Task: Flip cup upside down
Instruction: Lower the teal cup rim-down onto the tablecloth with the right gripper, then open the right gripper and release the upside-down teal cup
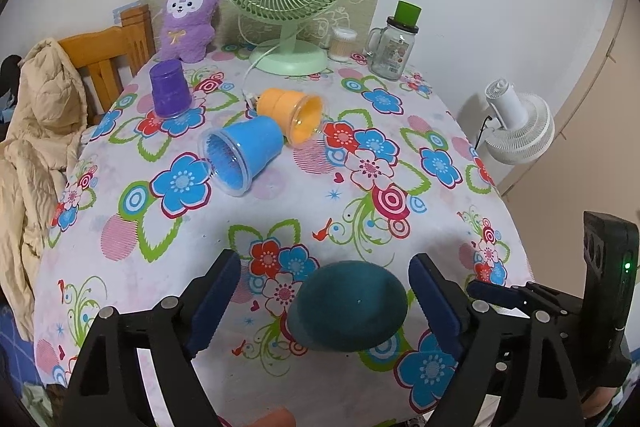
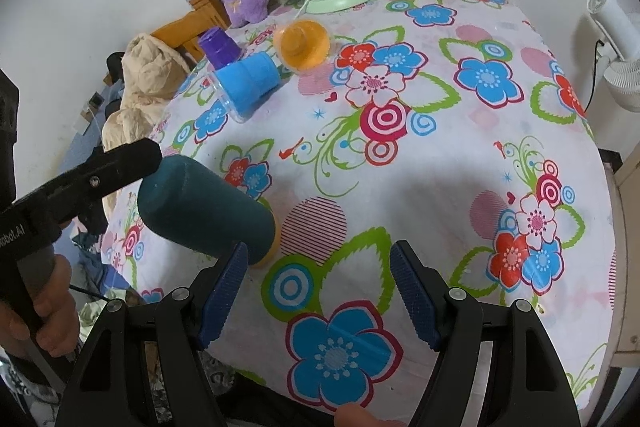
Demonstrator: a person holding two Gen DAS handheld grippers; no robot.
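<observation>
Working near the front edge of the flower-print tablecloth (image 1: 400, 227), I have the dark teal felt-covered cup (image 1: 347, 307) lying tilted on its side between the fingers of my left gripper (image 1: 324, 301). Those jaws are spread wide; from the left wrist view the cup looks loose between the pads, and I cannot tell whether either pad touches it. In the right wrist view the cup's orange rim end (image 2: 269, 247) is low toward the cloth, beside my right gripper (image 2: 318, 287), which is wide open and holds nothing. Judgement: the flip of this cup is in hand, not finished. Next move calls for closing on the cup body and rolling it mouth-down. Farther back on the cloth, the purple cup (image 1: 170, 89) already stands inverted; the blue cup (image 1: 242, 155) and orange cup (image 1: 292, 115) lie on their sides.
</observation>
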